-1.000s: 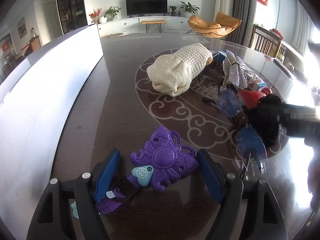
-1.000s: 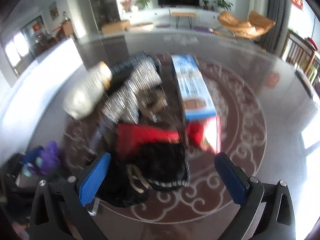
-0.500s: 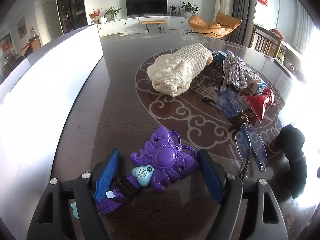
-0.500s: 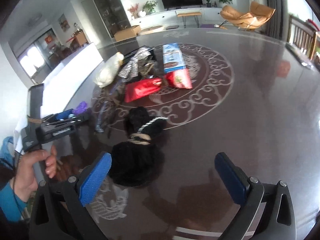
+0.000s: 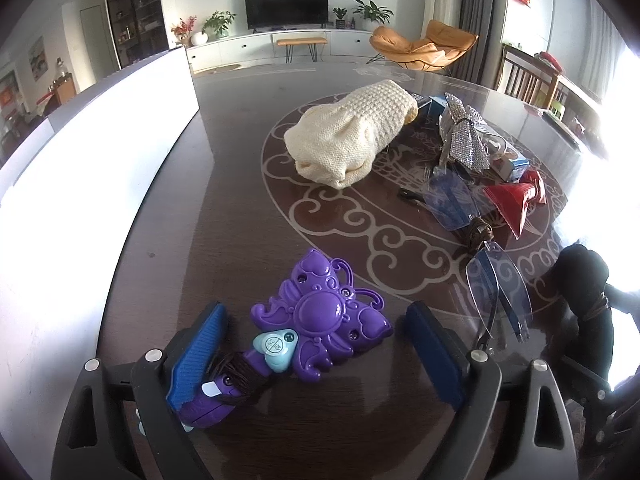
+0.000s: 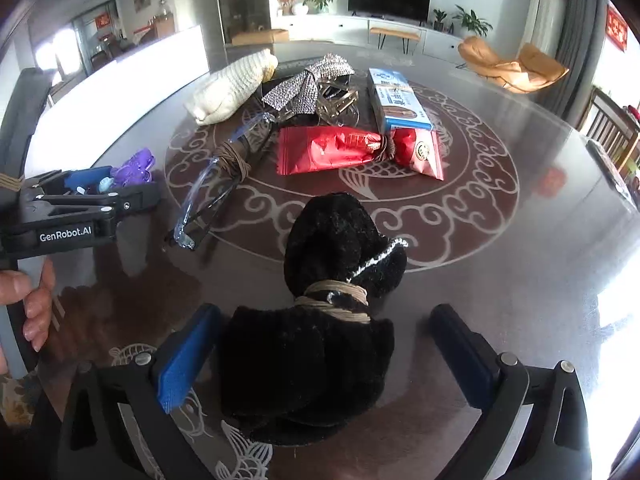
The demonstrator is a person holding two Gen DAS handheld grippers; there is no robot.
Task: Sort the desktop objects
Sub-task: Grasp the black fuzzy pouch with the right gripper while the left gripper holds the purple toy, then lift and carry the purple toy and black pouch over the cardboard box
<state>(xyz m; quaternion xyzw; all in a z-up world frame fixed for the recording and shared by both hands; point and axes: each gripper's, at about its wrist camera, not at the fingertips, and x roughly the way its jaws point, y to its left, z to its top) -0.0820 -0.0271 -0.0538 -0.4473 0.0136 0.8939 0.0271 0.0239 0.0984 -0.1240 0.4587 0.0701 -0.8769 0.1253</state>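
Purple toy [image 5: 320,320] between just-widened left fingers [image 5: 200,344], untouched; right gripper [image 6: 324,360] open around black bundle [image 6: 320,320].

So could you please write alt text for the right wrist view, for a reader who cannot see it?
The open right gripper straddles a black fuzzy bundle tied with tan cord on a dark patterned table. Behind it lie red snack packets, a blue box, glasses, and a cream knit item. At left, a hand holds the left gripper by a purple toy.

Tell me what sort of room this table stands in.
Most likely a home living and dining room: a TV on a low white cabinet, an orange lounge chair, and potted plants beyond the table.
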